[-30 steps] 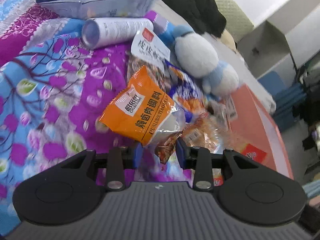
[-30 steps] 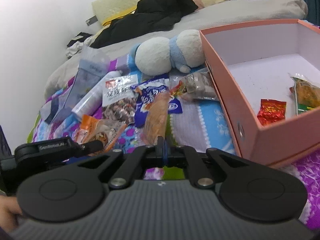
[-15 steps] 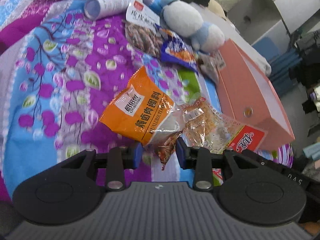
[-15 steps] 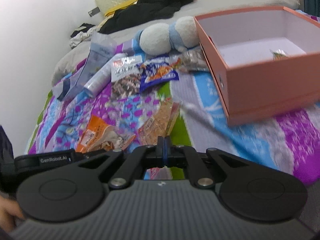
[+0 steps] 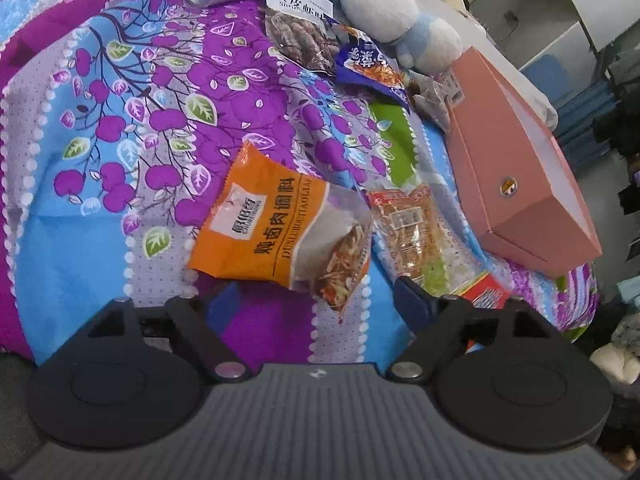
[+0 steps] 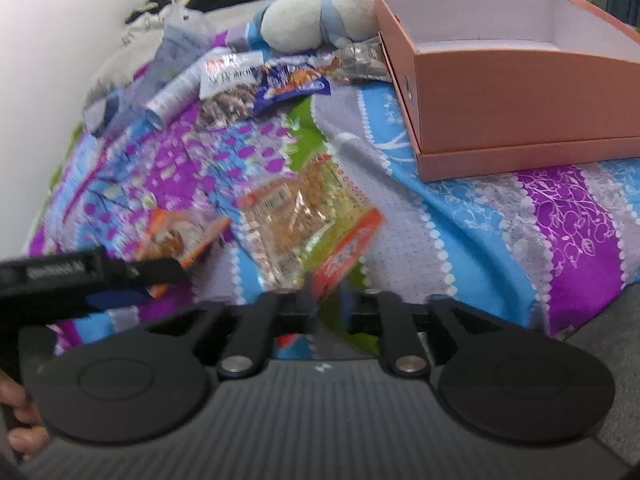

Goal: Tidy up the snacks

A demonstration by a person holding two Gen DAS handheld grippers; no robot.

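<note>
Both your tongs, left (image 5: 316,300) and right (image 6: 326,304), stand apart over the bed's packets: next, clamp the orange packet (image 5: 276,232) for the pink box (image 5: 520,184).

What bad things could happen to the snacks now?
1. The left gripper is open and the orange packet lies loose just in front of it, so it might get nudged instead of grabbed.
2. The clear packet reaches between the right gripper's fingers by only its red corner, so it may slip out.
3. Both packets lie near the quilt's front edge and could slide off.
</note>
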